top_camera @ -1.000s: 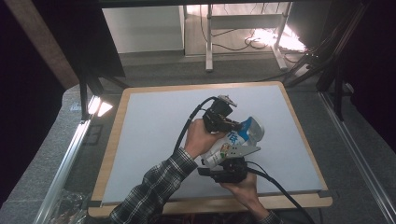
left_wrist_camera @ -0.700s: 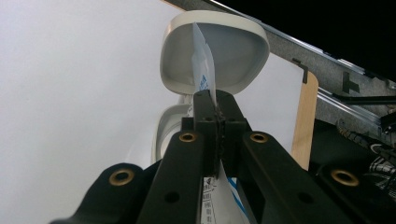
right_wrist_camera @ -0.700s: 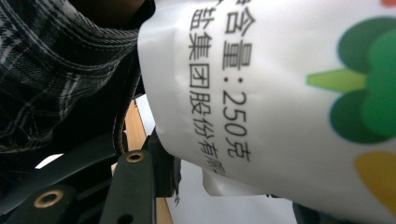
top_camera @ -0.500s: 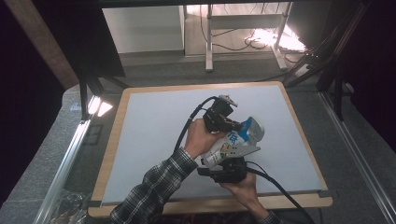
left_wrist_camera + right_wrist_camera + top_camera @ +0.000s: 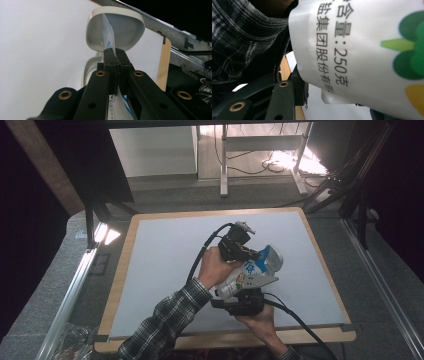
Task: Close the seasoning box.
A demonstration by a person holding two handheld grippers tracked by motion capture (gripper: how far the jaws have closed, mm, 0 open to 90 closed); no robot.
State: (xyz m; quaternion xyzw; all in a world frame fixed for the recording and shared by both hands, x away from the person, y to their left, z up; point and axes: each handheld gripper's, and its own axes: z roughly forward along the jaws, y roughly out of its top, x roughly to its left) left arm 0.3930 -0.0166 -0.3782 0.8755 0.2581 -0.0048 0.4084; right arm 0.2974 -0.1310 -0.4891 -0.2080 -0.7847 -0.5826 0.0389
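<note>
Salt packaging is the work here: a white plastic pouch (image 5: 240,280) printed with blue and green marks, lifted off the table (image 5: 165,260) and slanting between the two tongs. At the pouch's upper end sits a white container with a hinged lid (image 5: 274,260), its cap flipped open, as the left gripper view shows it (image 5: 115,30); whether pouch and container are one piece or two I cannot tell from these angles.

The left gripper (image 5: 239,246) is at that upper end, jaws fully closed and pinching a thin flap or corner of the pouch (image 5: 108,37) just short of the open lid. The right gripper (image 5: 241,301) is at the pouch's lower end, nearer the person; its jaws stand partly apart with the pouch body (image 5: 362,50) between them, apparently clamped, though the contact itself is hidden. A plaid sleeve (image 5: 165,325) comes in below the pouch.

The step looks like tearing or opening the top. To do it well, keep the lower grip firm and steady, pull the pinched flap away along the seam and not sideways, and hold the pouch's mouth uppermost so salt does not spill onto the table beneath.
</note>
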